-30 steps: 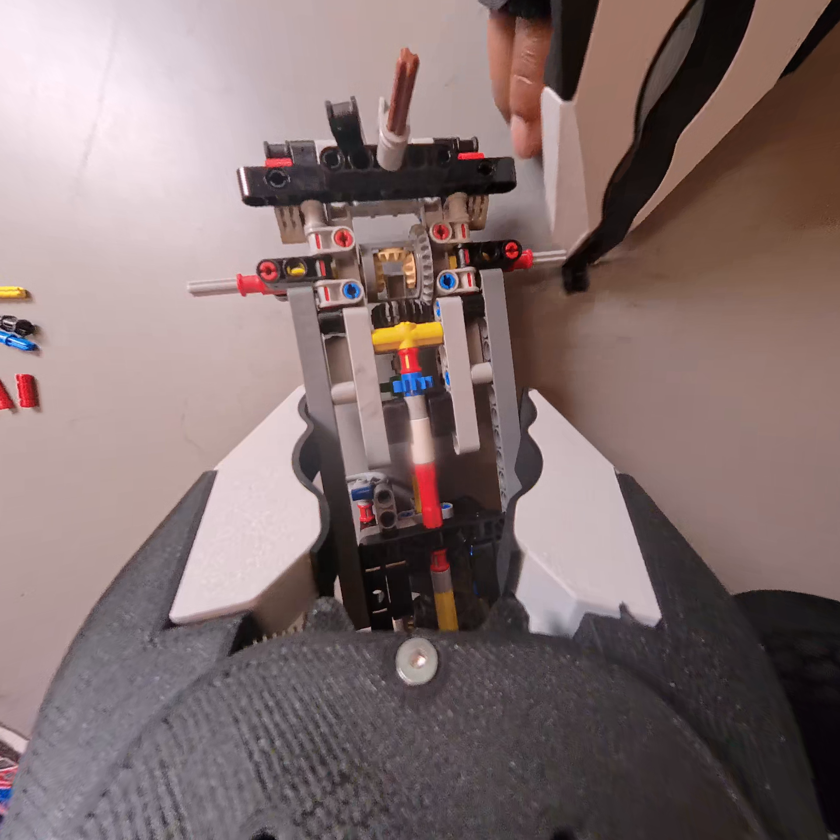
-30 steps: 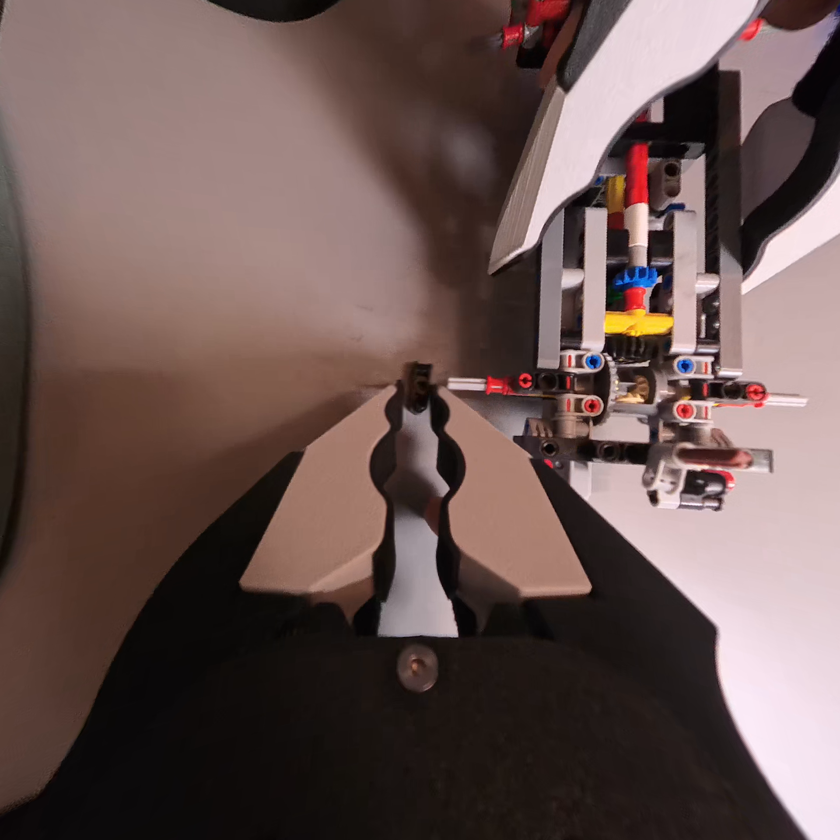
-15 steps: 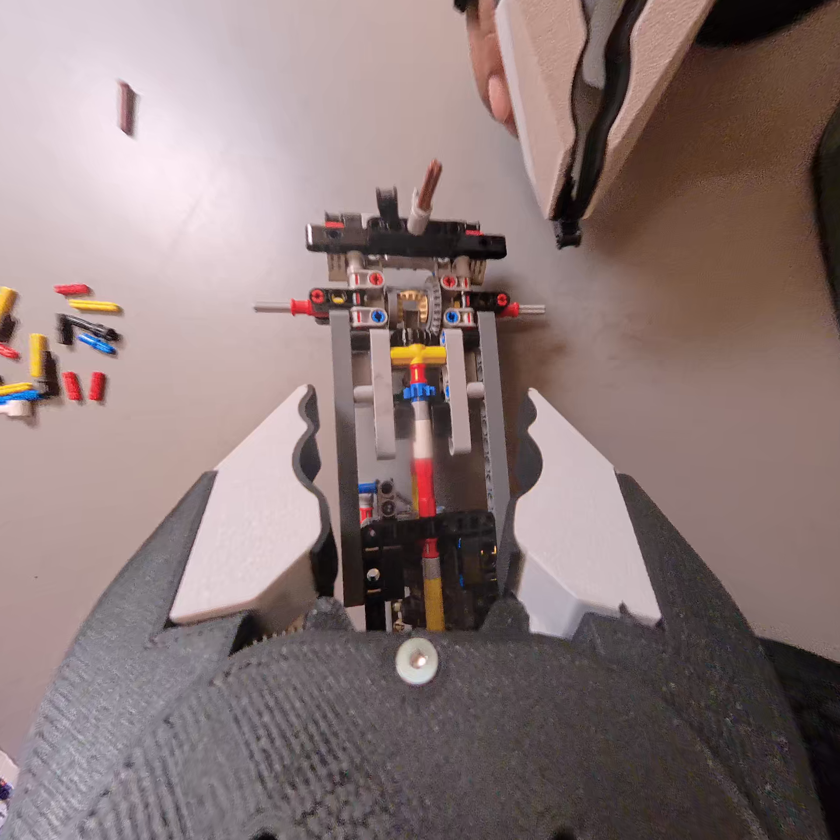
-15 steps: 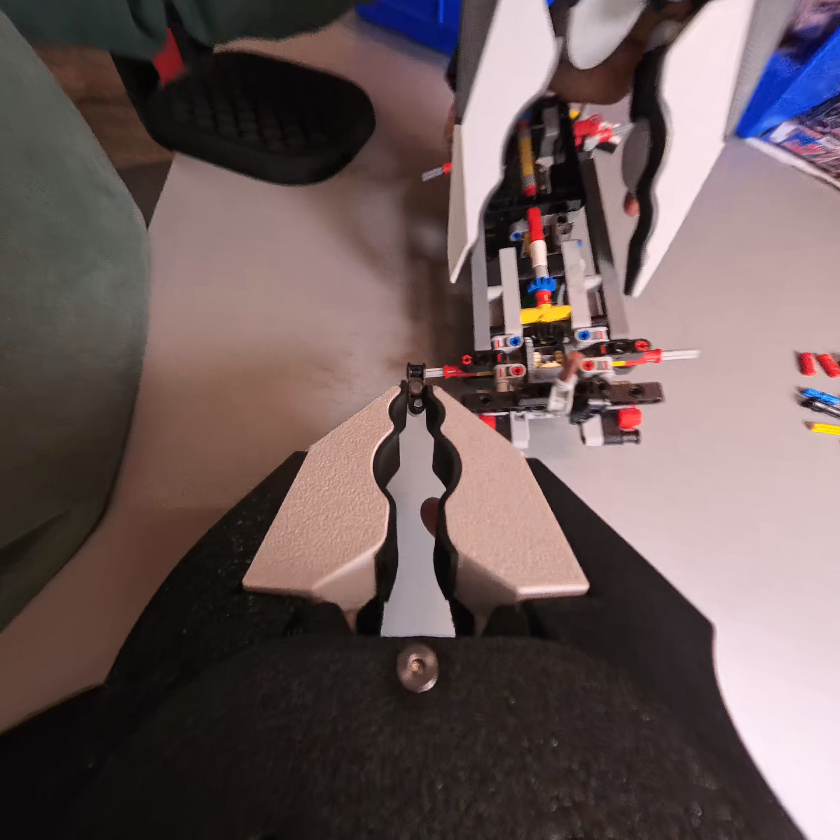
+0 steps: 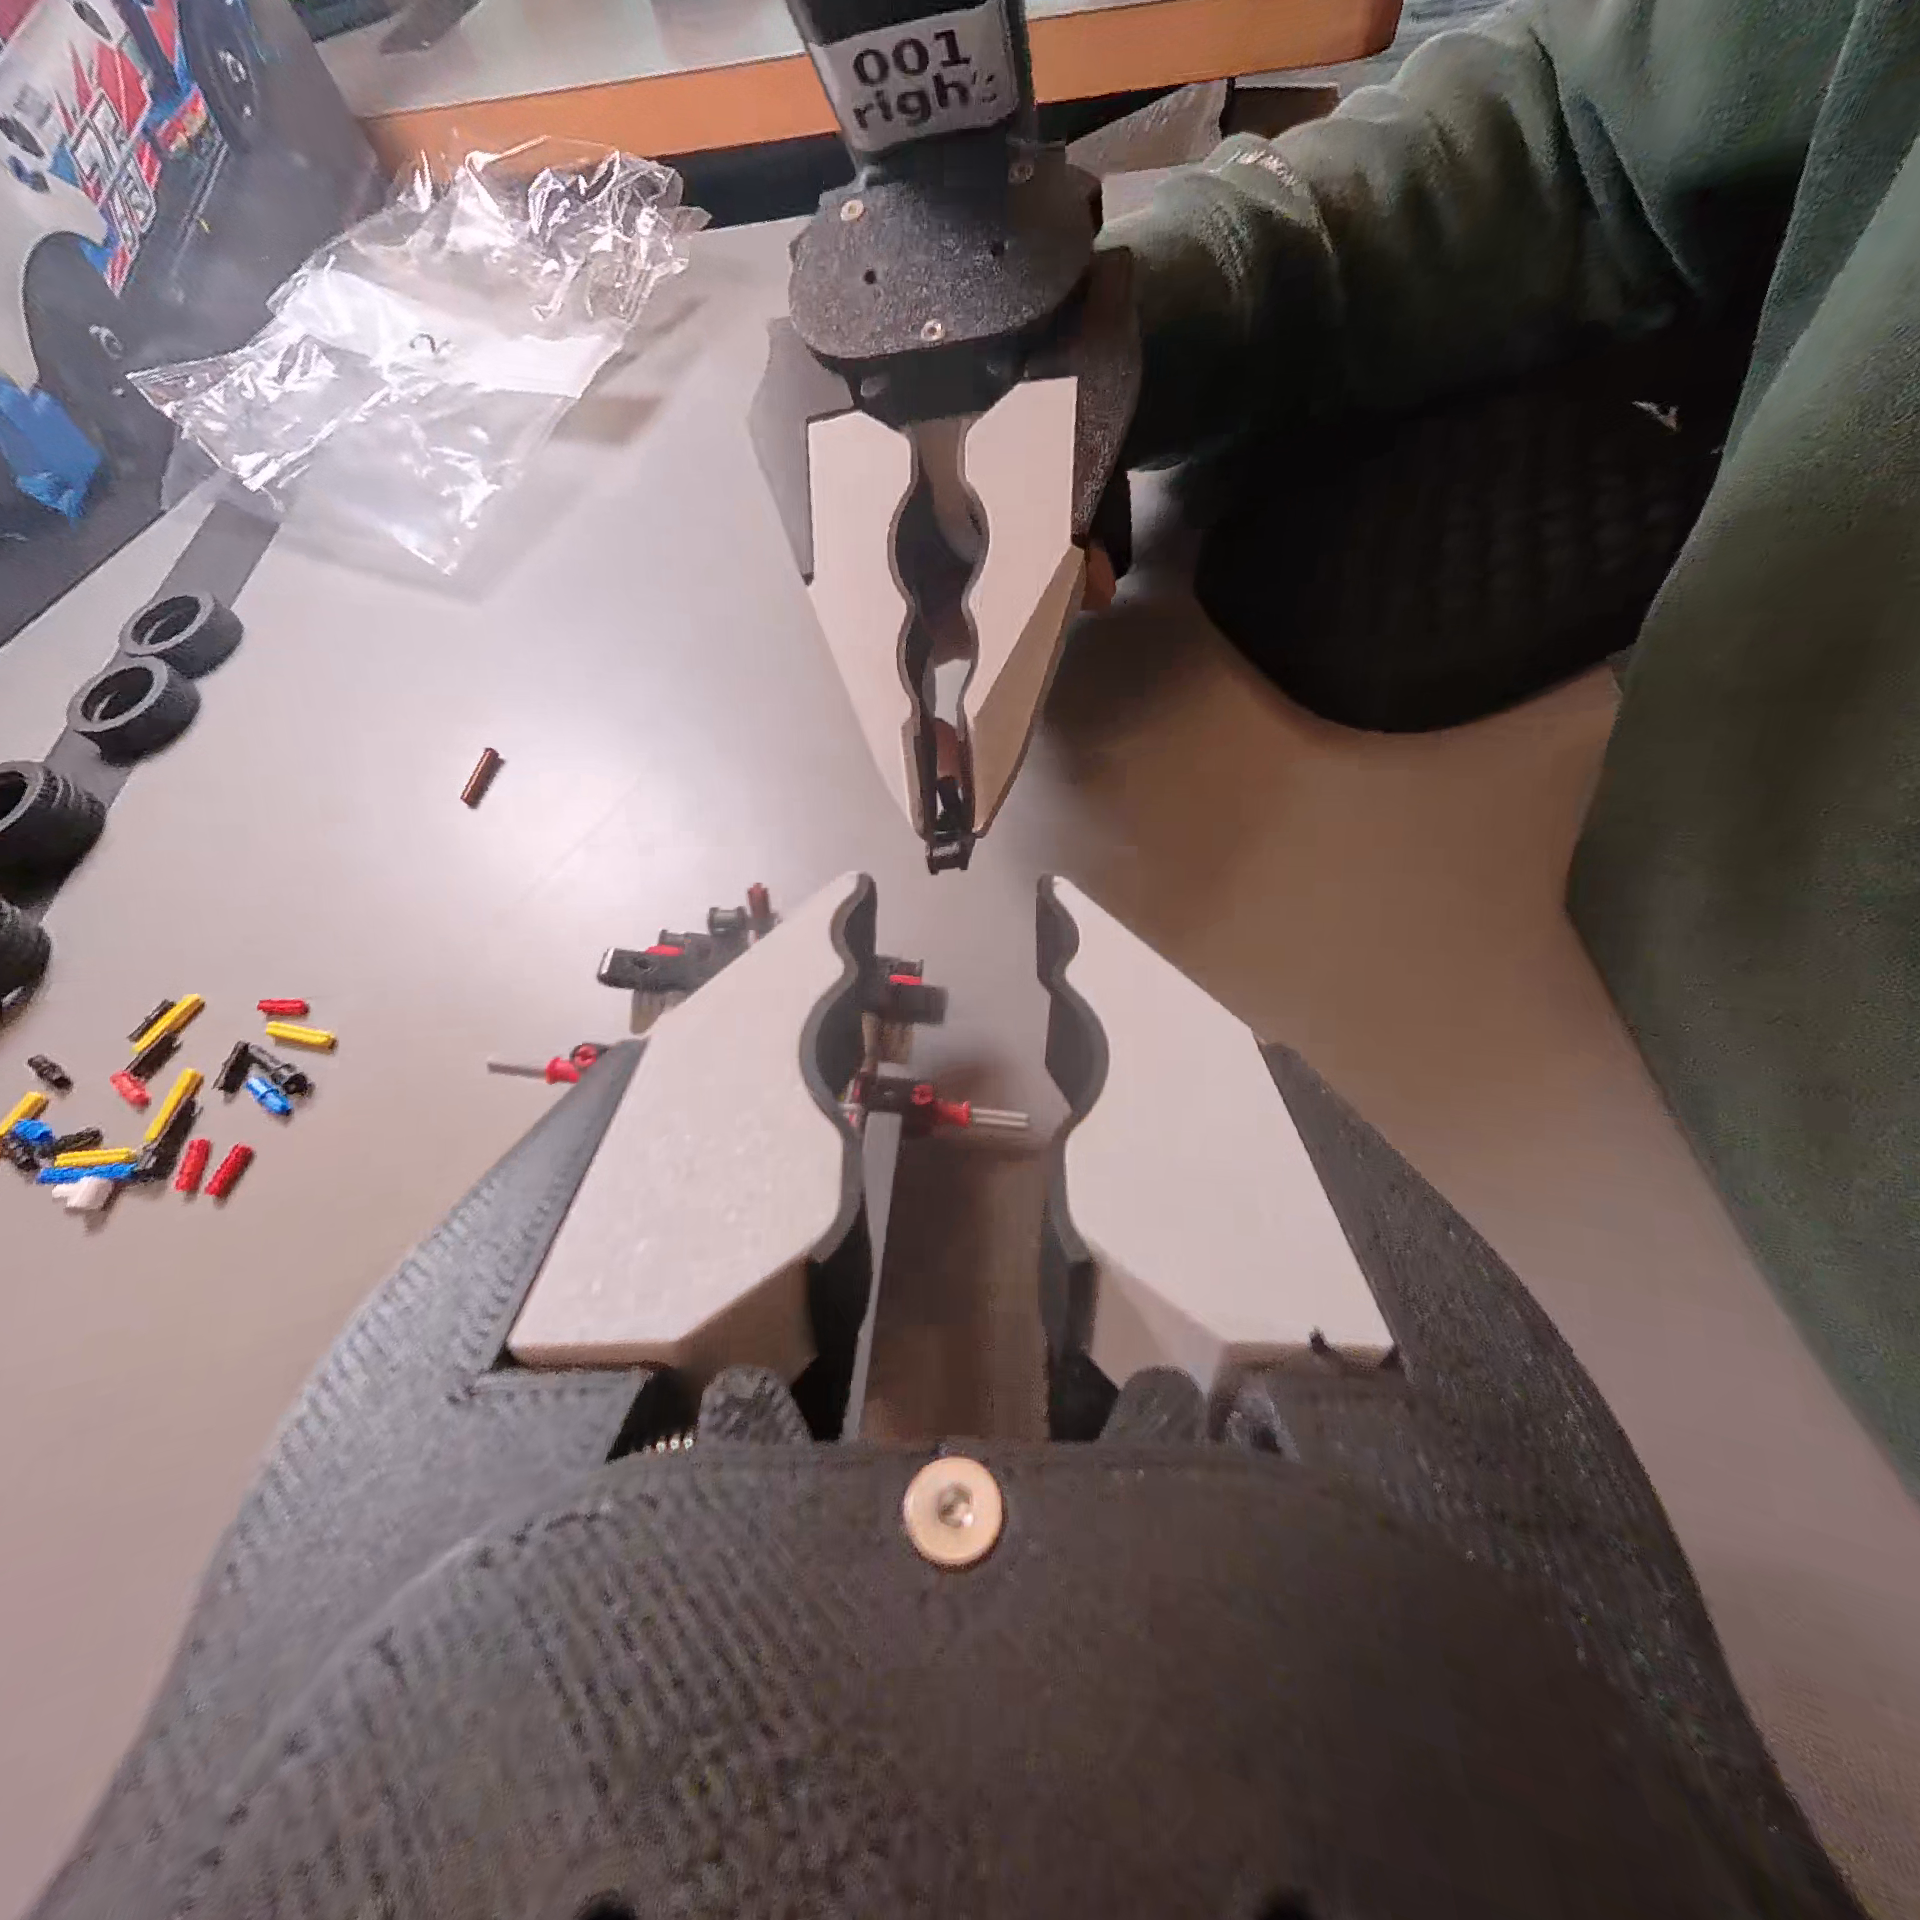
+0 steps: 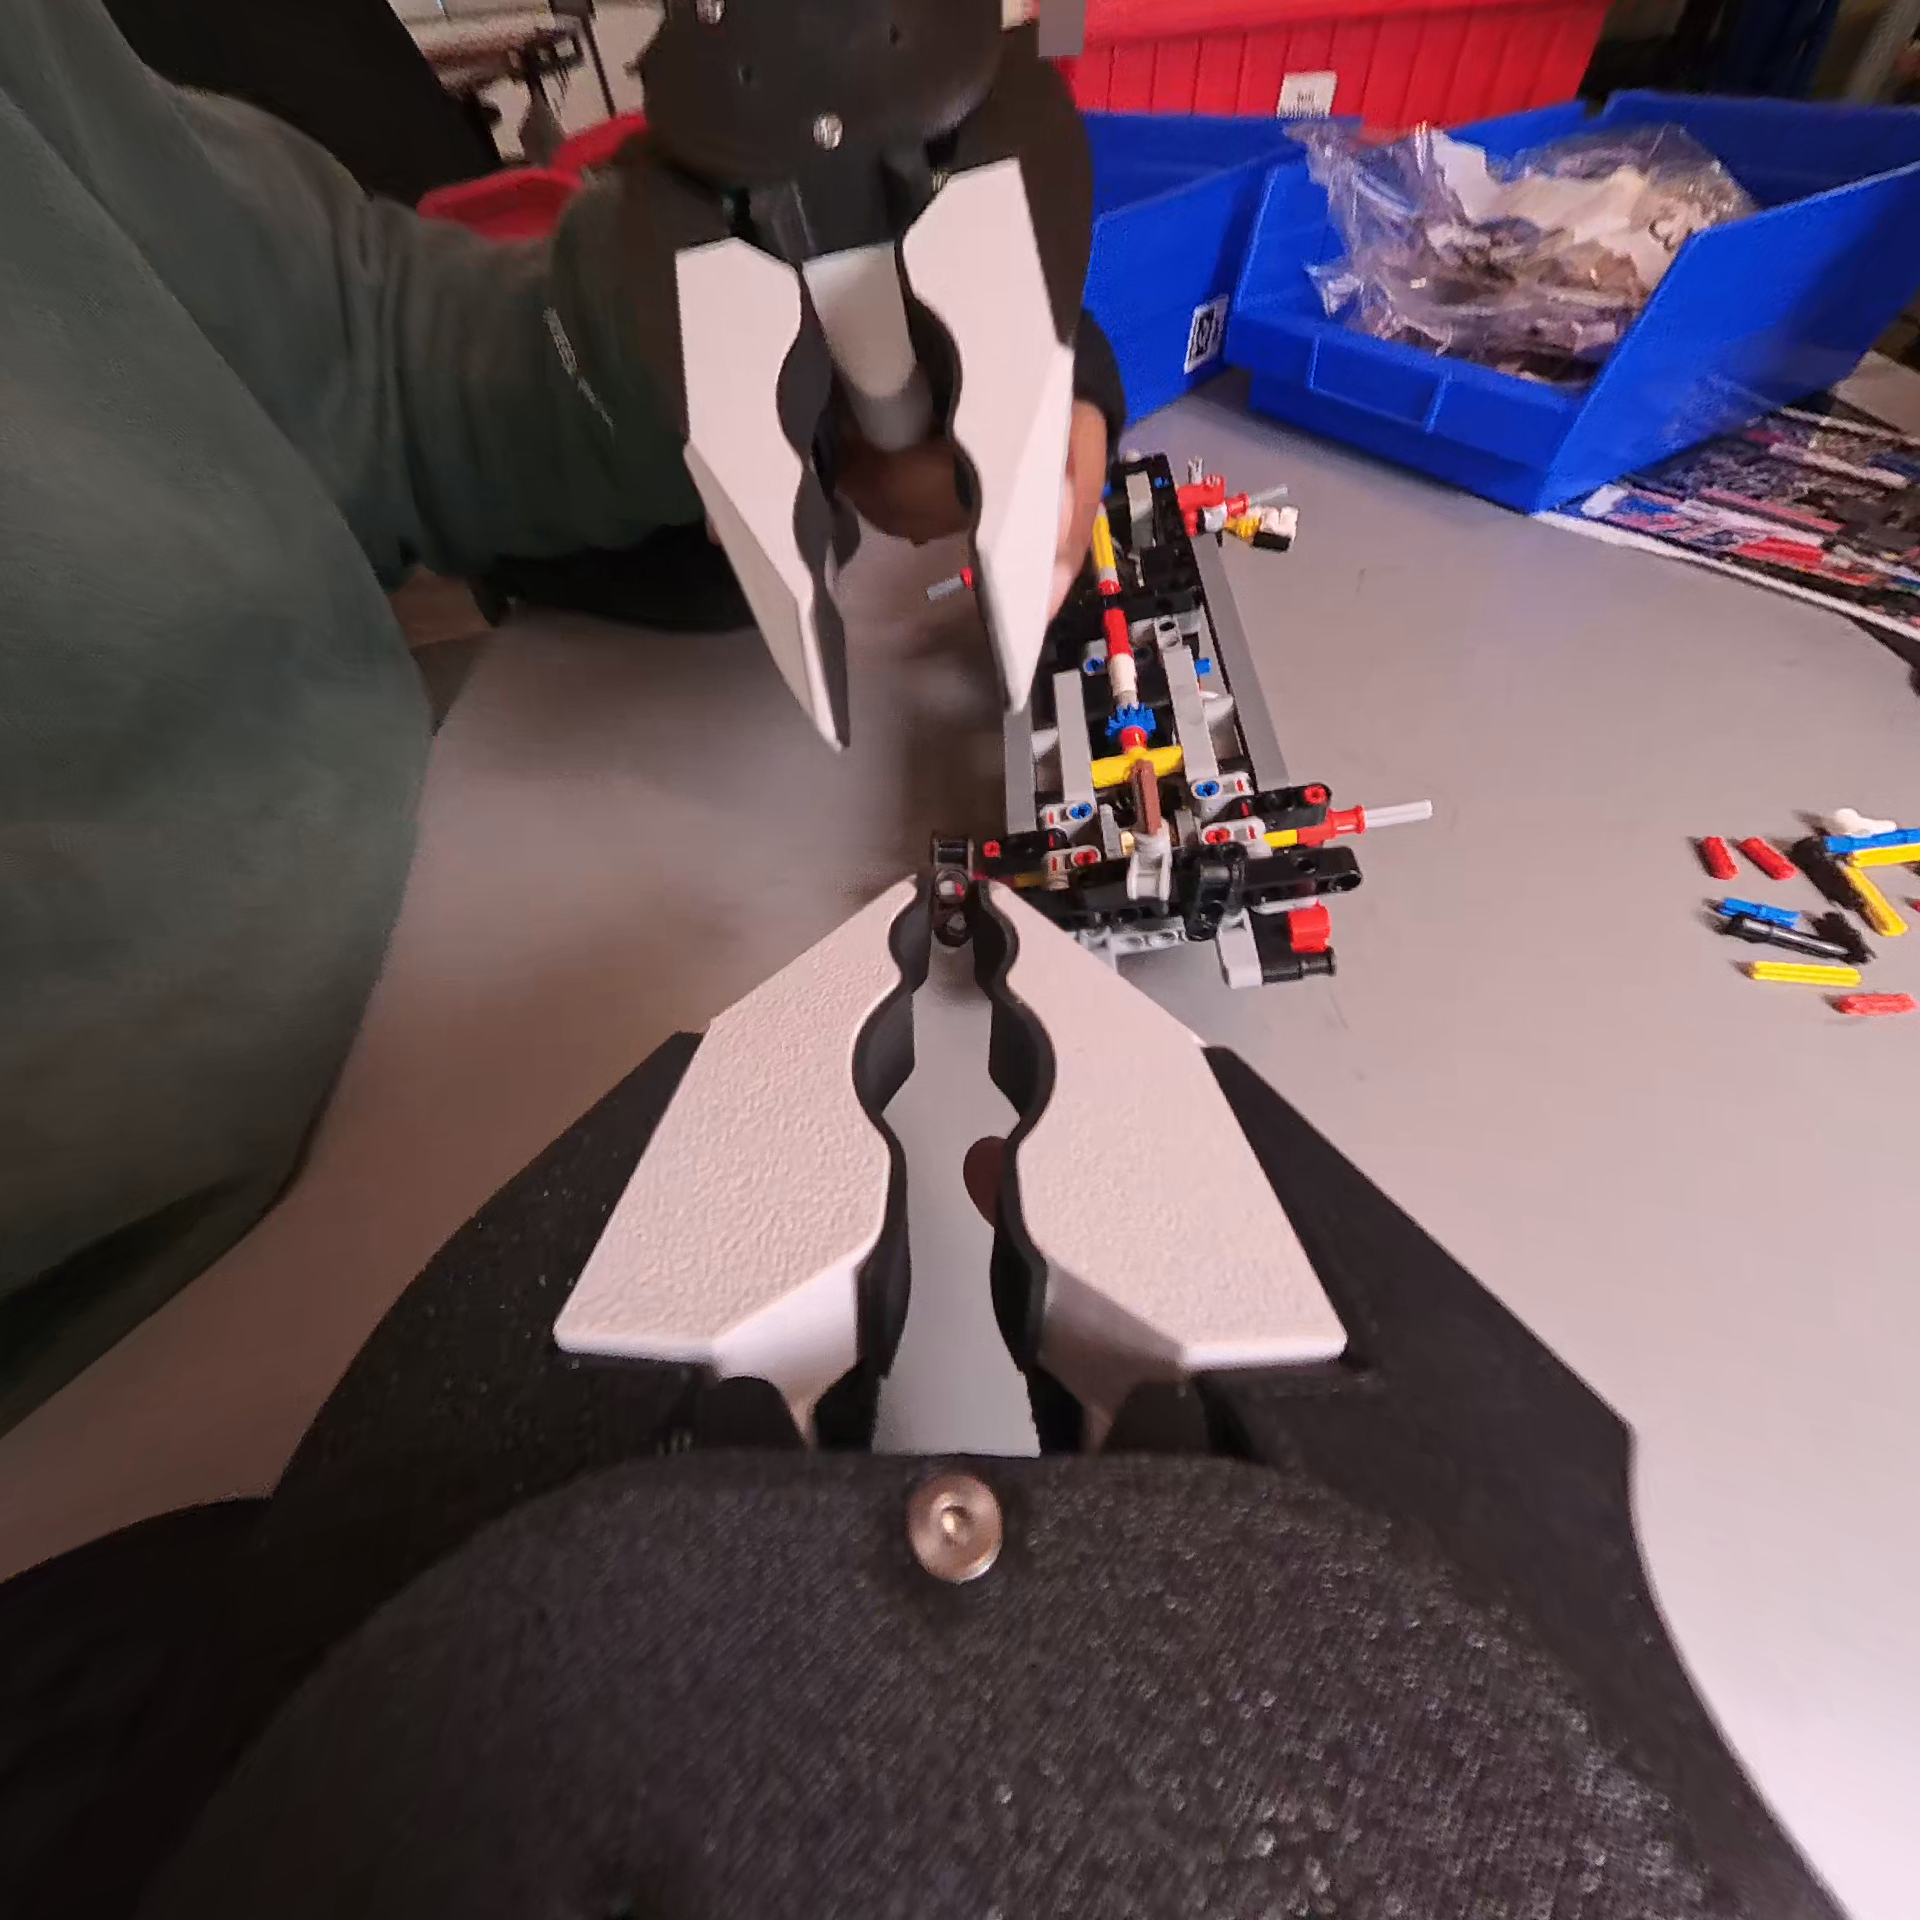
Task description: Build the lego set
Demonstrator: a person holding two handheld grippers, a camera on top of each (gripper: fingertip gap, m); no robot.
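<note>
The partly built Lego chassis [image 6: 1143, 727] lies on the grey table, grey beams along its length with black, red and yellow parts. In the left wrist view only bits of it [image 5: 665, 961] show behind my left finger. My left gripper [image 5: 951, 904] is open and empty, raised above the table just left of the chassis [image 6: 930, 717]. My right gripper [image 6: 951, 891] is shut on a small black connector [image 6: 948, 854], its tip close to the chassis's near left corner. It faces my left gripper [image 5: 945, 821], the connector [image 5: 948, 850] poking out of its tips.
Loose red, yellow, blue and black pins [image 5: 156, 1101] [image 6: 1818, 914] lie beside the chassis. Black tyres [image 5: 156, 665], a clear plastic bag [image 5: 416, 343] and a brown axle piece [image 5: 480, 777] are farther off. Blue bins [image 6: 1558, 343] stand at the back. A person's green sleeve [image 5: 1455, 312] is close by. My left and right fingertips are right by each other. It is some 20 centimeters from my right tips to the brown axle piece [image 5: 480, 777].
My left gripper has let go of the chassis, lifted and tilted up. The chassis now lies on the table. My right gripper still holds the black connector and has pulled back higher.
</note>
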